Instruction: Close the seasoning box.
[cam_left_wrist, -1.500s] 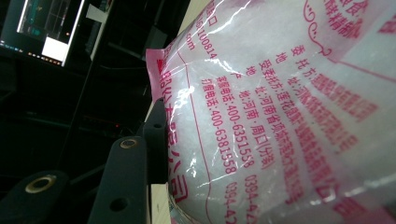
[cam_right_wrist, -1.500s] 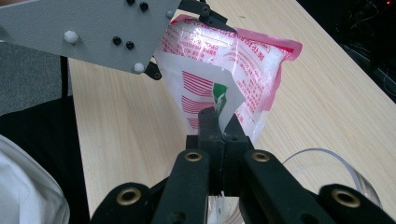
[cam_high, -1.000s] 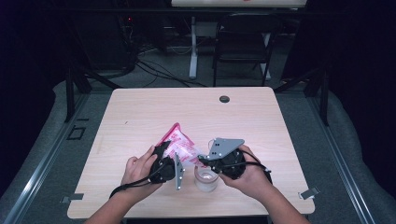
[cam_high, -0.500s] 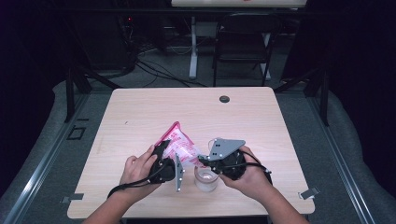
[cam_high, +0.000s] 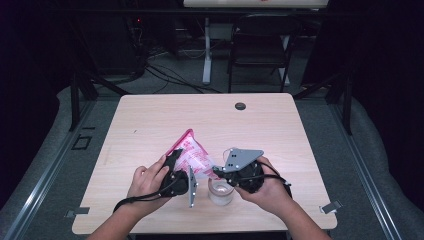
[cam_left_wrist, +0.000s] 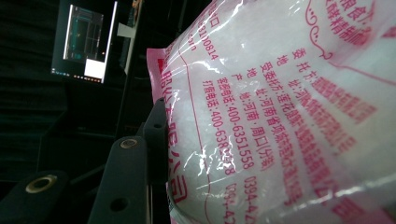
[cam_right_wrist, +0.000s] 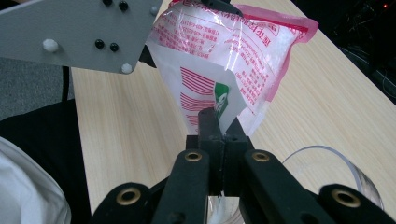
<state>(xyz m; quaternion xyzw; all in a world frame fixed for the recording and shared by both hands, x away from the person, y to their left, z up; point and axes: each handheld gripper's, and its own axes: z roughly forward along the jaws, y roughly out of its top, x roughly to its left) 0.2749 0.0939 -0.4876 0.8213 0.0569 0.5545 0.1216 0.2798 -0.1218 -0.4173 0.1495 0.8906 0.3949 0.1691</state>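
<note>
Pink-and-clear bag of white granules held tilted above the near-middle of the wooden counter, between both hands — its pink sealed edge highest, pointing away from the person, its lower corner hanging toward a small clear cup. Left claw grips the bag's body: in the left gripper view the film bulges against one black jaw, red print running across it, jaws part-way closed round the bulk. Right claw is pinched tight on the bag's lower corner; in the right gripper view the two jaws meet on a flap of film bearing red stripes and a green mark, with the bag rising beyond them. Cup stands on the counter just below and beside the right claw, near the front edge; its clear rim shows low and to the right of the jaws. Grey three-cornered plate sits on top of the right claw. A small dark round disc lies near the counter's far edge — well apart from the bag.
</note>
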